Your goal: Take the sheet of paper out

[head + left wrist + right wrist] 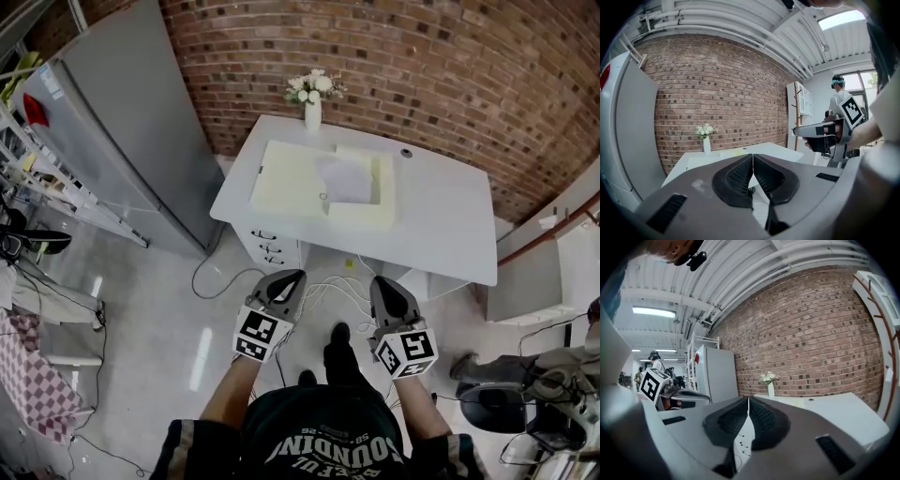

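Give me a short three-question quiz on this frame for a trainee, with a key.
1. True or false: the left gripper is holding the sheet of paper.
2. Where does the vase of flowers stand? A on the floor; B at the white desk's far edge, near the brick wall; C in the left gripper.
3. What does the sheet of paper lie in?
Key: 1 false, it is shut on nothing, short of the desk. 2 B. 3 The cream tray on the desk.
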A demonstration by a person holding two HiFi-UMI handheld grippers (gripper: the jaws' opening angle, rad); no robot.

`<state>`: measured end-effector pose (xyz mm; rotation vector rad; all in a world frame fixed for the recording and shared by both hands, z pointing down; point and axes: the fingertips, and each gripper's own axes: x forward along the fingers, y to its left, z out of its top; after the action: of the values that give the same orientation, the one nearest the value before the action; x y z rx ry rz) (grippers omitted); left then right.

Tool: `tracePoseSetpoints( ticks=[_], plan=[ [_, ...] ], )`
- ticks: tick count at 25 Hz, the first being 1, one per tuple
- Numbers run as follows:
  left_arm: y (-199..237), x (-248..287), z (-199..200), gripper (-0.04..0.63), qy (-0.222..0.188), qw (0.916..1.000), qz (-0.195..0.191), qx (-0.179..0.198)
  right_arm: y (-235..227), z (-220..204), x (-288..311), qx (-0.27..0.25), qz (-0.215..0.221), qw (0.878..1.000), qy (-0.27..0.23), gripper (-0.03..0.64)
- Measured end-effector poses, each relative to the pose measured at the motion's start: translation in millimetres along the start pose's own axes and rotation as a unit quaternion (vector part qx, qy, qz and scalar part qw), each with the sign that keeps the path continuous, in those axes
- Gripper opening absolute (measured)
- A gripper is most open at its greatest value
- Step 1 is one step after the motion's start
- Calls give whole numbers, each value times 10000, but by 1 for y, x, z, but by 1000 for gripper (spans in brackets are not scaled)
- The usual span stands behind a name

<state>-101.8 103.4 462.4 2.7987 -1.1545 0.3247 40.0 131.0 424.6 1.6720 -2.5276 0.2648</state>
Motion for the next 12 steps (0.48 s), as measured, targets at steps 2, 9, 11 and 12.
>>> tracePoseSetpoints(
  ticks=[2,9,11,12],
  plan=[
    [9,17,8,11,-9,10000,21,17,-12,6,15,4,25,10000,-27,69],
    [28,71,17,11,97,9998,118,-119,-55,13,59,4,158,9998,76,69],
    [36,88,21,11,99,9998,157,-109,-70,21,73,1,194,9998,22,70],
    [40,96,24,11,99,9997,183,-99,-78,26,80,3,213,9998,-16,71]
  ],
)
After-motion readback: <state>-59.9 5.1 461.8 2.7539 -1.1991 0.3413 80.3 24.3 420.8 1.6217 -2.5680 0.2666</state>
